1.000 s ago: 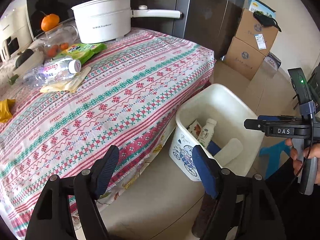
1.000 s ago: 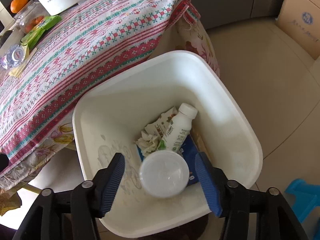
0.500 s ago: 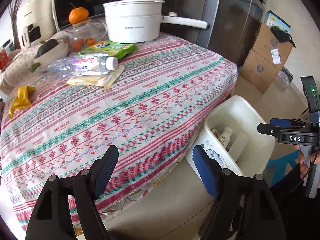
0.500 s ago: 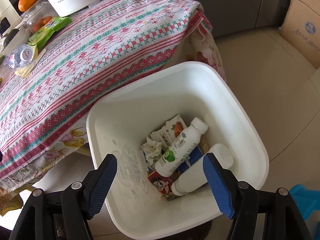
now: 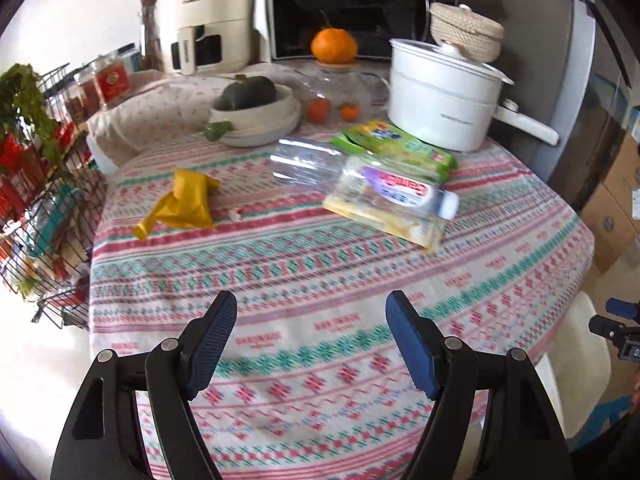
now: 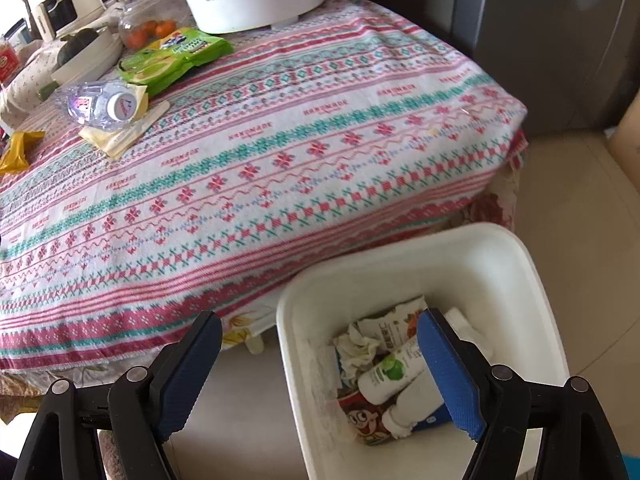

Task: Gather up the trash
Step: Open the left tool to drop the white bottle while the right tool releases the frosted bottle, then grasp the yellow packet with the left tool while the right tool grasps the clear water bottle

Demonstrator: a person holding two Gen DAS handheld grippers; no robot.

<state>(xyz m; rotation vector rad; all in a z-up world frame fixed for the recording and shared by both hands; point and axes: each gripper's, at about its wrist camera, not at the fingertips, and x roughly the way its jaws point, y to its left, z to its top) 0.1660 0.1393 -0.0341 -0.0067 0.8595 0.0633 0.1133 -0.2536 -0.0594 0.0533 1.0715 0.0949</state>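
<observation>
My left gripper (image 5: 310,340) is open and empty above the patterned tablecloth (image 5: 320,280). Ahead of it lie a yellow wrapper (image 5: 184,204), a crushed clear plastic bottle (image 5: 360,176), a pale yellow packet (image 5: 384,220) under it and a green packet (image 5: 396,148). My right gripper (image 6: 320,368) is open and empty over the near rim of the white bin (image 6: 520,280) on the floor. Inside the bin lie small white bottles (image 6: 392,372), crumpled tissue (image 6: 356,348) and wrappers. The bottle (image 6: 100,104), green packet (image 6: 172,56) and yellow wrapper (image 6: 16,152) also show in the right wrist view.
A white pot (image 5: 444,100), a bowl with a dark vegetable (image 5: 256,112), a glass jar of oranges (image 5: 340,96), an air fryer (image 5: 204,24) and a microwave (image 5: 352,4) stand at the table's back. A wire rack (image 5: 40,200) is left. Cardboard boxes (image 5: 616,208) stand right.
The cup dropped from my right gripper into the bin, and that gripper opened wider and drew back. My left gripper swung left from the bin to face the table's trash.
</observation>
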